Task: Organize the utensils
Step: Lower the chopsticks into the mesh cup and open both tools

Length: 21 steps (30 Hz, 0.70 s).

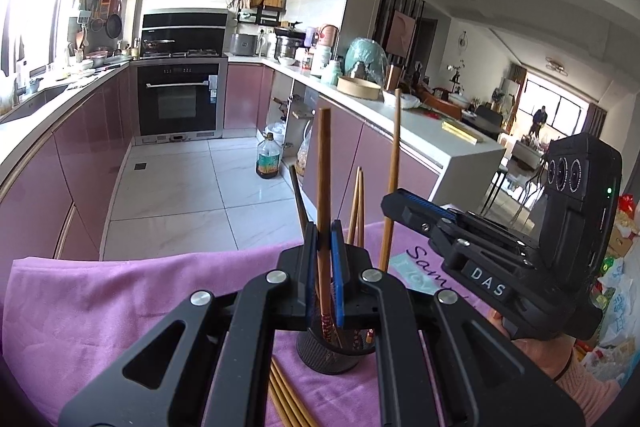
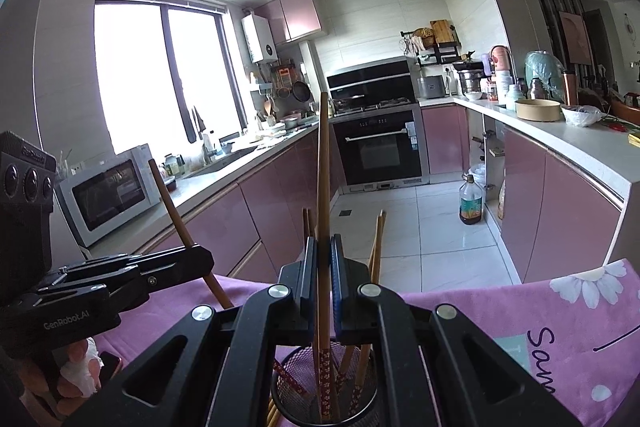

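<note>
- Step in hand, as I judge it: both chopsticks are being lowered into the black mesh cup point(image 1: 334, 351) — each pair of tongs carries one, and both patterned ends already sit inside the rim.
- The left tongs point(image 1: 324, 251) are closed on a brown chopstick point(image 1: 323, 163); it stands almost upright between the blue pads, its decorated end down in the cup.
- The right tongs point(image 2: 324, 267) are likewise clamped on a chopstick point(image 2: 323, 163), also near upright, with its red patterned end reaching well down into the cup point(image 2: 288, 407) in the right wrist view.
- From the left view the right tongs come in from the right side and pinch their stick point(image 1: 394, 163) partway up; a hand point(image 1: 536, 343) shows under the handle.
- Several other chopsticks point(image 2: 376, 247) already lean in the cup, tips fanned against the far rim.
- More chopsticks point(image 1: 286, 399) lie flat on the purple cloth point(image 1: 120, 299) just beside the cup's base, so the sorting is not finished.
- The next move calls for opening each pair of tongs only a little — enough for the stick to drop the short way to the bottom without bouncing out.
- Then the tongs need to lift straight up, clear of the leaning sticks, before reaching for the loose ones on the cloth.
- The cup looks light, so a sideways knock from either tool could tip it.
</note>
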Motion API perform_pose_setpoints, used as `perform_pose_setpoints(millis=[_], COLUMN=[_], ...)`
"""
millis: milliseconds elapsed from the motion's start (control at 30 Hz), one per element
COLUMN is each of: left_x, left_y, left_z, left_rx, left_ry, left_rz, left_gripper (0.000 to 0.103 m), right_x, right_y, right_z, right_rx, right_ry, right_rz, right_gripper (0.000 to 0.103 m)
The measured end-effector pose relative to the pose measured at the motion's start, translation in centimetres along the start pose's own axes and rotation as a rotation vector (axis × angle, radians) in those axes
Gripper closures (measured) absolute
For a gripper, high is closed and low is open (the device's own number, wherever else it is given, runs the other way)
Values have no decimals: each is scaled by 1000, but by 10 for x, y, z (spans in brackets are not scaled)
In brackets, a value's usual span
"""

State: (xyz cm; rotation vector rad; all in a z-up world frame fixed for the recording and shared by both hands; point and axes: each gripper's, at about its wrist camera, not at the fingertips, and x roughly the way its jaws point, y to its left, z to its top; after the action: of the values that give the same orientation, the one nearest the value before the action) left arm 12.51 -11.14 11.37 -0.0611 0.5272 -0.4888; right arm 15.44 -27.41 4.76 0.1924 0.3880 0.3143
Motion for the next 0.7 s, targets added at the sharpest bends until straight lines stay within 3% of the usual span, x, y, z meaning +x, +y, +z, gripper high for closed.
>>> perform_pose_setpoints(millis=[700], left_x=[44], left_y=[2], left_z=[-3], left_rx=[43], left_ry=[156], left_rz=[6], left_gripper=[96], right_x=[36], right_y=[-7], right_z=[-26], right_rx=[-2], right_ry=[150], right_rz=[-25], right_gripper=[98])
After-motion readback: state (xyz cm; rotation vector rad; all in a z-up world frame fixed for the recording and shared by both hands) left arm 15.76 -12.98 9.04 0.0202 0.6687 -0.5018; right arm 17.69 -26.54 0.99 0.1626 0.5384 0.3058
